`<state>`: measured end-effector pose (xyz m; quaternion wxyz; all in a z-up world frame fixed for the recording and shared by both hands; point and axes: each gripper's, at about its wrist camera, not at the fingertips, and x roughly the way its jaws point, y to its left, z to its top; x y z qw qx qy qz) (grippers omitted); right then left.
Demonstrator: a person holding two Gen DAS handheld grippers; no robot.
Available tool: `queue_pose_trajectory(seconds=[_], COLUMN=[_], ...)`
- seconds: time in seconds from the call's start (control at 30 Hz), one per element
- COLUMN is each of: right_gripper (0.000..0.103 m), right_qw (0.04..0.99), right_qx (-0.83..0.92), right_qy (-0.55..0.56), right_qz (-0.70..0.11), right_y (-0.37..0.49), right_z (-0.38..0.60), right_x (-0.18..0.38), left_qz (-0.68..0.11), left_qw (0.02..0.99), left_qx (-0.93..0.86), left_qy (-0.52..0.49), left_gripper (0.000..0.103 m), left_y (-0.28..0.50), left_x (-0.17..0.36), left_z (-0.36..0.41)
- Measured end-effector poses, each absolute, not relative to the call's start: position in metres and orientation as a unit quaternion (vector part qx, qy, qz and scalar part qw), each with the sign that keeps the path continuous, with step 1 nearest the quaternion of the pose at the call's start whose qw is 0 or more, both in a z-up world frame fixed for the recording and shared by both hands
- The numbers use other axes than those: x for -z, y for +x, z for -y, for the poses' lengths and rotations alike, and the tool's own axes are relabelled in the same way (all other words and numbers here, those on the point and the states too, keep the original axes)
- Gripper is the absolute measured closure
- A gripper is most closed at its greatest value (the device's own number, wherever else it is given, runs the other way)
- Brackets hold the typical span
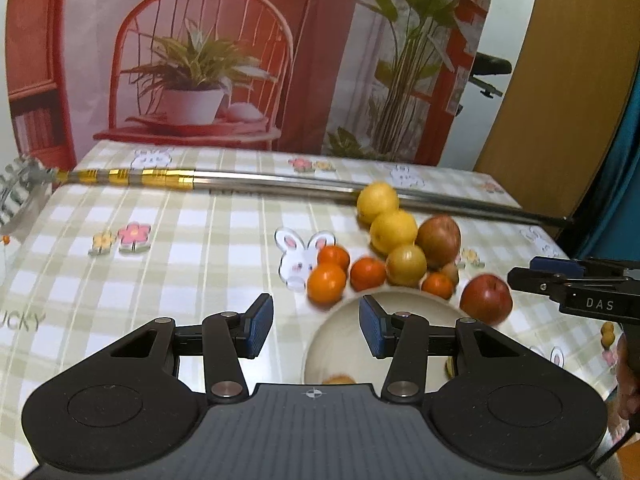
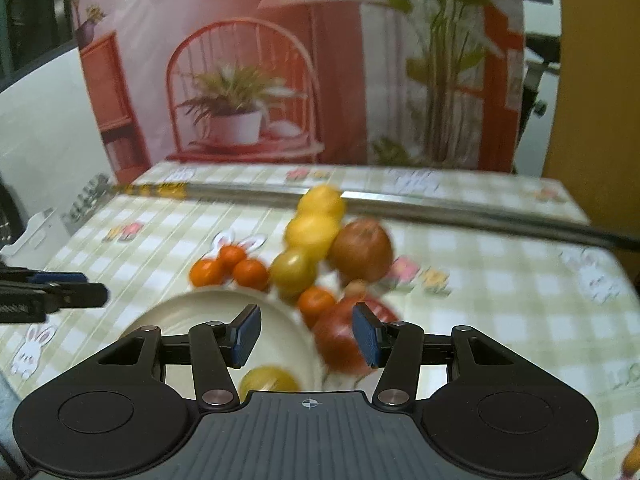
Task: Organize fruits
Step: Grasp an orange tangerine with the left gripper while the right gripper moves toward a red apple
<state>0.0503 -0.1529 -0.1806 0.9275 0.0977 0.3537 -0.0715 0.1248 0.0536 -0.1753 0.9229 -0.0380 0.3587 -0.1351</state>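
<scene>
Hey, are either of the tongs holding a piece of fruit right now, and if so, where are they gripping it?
No. The left tongs and right tongs are both open and hold nothing.

To your left, the checked tablecloth (image 1: 140, 280) lies open and gives free passage. Ahead, the fruit cluster (image 1: 394, 246) crowds the far rim of the bowl (image 1: 320, 344), leaving no gap between pieces. A long metal pole (image 1: 280, 182) bars the far side. The near red apple (image 2: 340, 336) blocks your right gripper (image 2: 306, 334).
</scene>
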Motion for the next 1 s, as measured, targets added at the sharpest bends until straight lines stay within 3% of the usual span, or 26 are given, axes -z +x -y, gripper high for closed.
queue_pose_trajectory(seconds=[1.0], right_gripper=[0.055], right_qw=[0.921], right_qx=[0.123], right_qy=[0.121], right_qz=[-0.349], right_y=[0.077], right_z=[0.205], right_x=[0.183], left_qz=[-0.418], left_qw=[0.893], left_qx=[0.166], left_qy=[-0.021], left_gripper=[0.053], left_y=[0.211], left_x=[0.208], left_z=[-0.033])
